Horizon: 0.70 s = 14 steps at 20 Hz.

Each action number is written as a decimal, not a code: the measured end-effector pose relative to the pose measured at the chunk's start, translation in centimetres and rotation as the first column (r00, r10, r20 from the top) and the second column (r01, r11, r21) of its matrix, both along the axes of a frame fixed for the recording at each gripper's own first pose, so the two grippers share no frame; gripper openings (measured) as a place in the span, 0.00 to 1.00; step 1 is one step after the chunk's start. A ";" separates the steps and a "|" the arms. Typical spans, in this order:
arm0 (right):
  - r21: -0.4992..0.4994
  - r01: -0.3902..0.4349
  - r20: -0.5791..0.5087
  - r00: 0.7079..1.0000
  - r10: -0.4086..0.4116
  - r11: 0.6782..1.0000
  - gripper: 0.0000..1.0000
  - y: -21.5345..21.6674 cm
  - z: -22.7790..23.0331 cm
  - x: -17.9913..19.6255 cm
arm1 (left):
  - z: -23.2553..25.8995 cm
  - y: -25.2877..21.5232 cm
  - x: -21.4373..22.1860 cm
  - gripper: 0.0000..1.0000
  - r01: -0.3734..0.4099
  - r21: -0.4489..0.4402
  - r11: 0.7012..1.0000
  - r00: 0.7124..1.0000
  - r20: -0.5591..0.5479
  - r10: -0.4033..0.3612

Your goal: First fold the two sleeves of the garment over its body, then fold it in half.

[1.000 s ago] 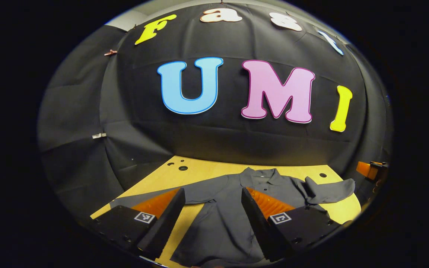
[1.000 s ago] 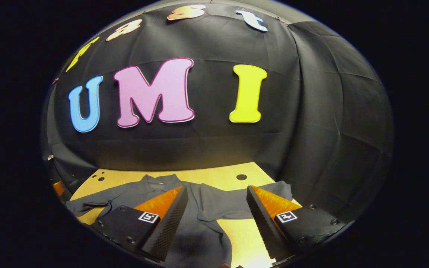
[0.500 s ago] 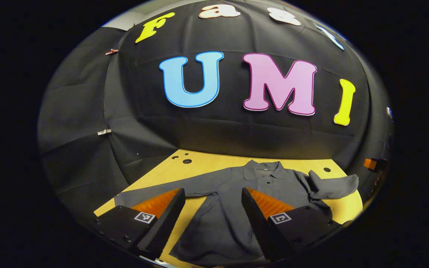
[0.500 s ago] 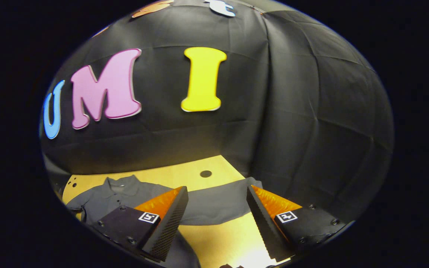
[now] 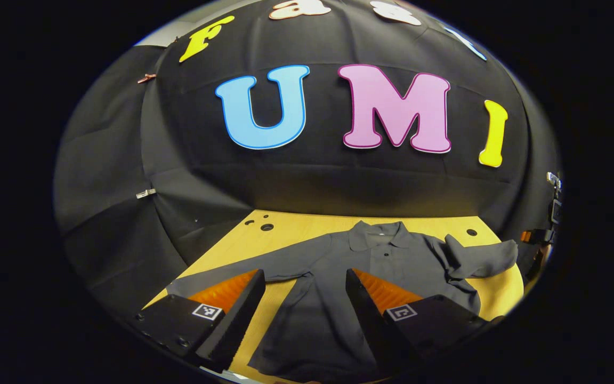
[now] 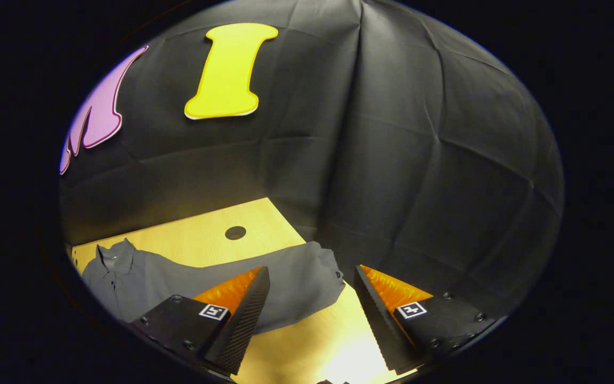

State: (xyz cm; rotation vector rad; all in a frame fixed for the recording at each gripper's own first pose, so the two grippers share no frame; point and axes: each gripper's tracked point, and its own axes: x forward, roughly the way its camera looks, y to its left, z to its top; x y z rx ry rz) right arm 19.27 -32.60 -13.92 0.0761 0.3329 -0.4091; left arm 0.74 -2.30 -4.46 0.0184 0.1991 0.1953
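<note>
Evidently no fold is begun: the garment (image 5: 349,277) lies flat on the desk (image 6: 200,240), collar toward the far edge, sleeves spread. The right gripper (image 6: 309,314) faces the right sleeve (image 6: 296,277), jaws apart, likely to pinch it; the left gripper (image 5: 301,314) hovers, jaws apart.

light: dim booth, warm light falling on the table (image 5: 307,226) from above | glare: bright patch on the tabletop near the bottom of the right gripper view | shadows: dark at the foot of the cloth wall (image 6: 403,160) | distortion: strong fisheye bending at the edges | focus: centre sharp, no motion blur
</note>
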 end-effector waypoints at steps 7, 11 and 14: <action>0.087 0.090 -0.074 0.994 -0.083 0.992 0.98 -4.7 -4.6 3.8 | -0.4 -1.5 1.4 0.96 0.042 0.053 0.998 0.997 -0.071 -0.038; 0.146 0.132 -0.151 0.982 -0.110 0.981 0.98 -6.1 -8.4 5.3 | -1.3 -2.9 2.1 0.96 0.075 0.054 0.996 0.991 -0.111 -0.069; 0.171 0.138 -0.186 0.977 -0.105 0.976 0.98 -6.3 -11.0 6.1 | -1.4 -3.6 2.8 0.98 0.089 0.063 0.994 0.990 -0.120 -0.081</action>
